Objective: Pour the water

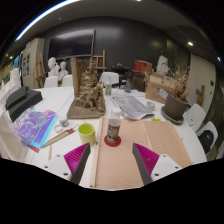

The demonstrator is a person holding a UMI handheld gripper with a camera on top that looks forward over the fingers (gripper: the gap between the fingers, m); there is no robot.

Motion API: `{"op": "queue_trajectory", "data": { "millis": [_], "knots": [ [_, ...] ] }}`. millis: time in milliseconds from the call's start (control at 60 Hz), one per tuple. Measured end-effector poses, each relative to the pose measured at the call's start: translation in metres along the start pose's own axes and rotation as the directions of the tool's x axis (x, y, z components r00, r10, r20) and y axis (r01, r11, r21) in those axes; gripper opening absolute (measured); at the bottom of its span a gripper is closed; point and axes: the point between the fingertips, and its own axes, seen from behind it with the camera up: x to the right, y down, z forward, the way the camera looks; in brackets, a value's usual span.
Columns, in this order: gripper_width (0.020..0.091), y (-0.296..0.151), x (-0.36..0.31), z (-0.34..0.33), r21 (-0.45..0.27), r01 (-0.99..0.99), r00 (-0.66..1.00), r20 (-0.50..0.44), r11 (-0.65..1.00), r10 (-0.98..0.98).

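My gripper (111, 168) hangs over the table (120, 165) with its fingers apart and nothing between them. The bottle (113, 129) stands upright just ahead, on a red coaster (112, 141). The green cup (87, 131) sits just left of it.

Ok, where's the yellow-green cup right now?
In the gripper view, the yellow-green cup stands on the table just ahead of the open gripper, beside the bottle.

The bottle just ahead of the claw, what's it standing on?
The bottle stands upright on a small red coaster, on the brown board. The bottle's base covers the coaster's middle. The claw is open, short of it.
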Motion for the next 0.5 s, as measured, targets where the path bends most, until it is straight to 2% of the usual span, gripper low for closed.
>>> {"op": "queue_trajectory", "data": {
  "millis": [200,333,500],
  "knots": [
    [0.0859,0.011,-0.035,-0.050,0.003,0.013,1.000,-0.002,1.000,-0.013],
    [0.0859,0.019,-0.044,-0.062,-0.011,0.041,0.999,-0.019,0.999,-0.041],
    [0.0856,0.018,-0.042,-0.065,0.005,0.068,0.997,-0.045,0.998,-0.068]
  ]
}}
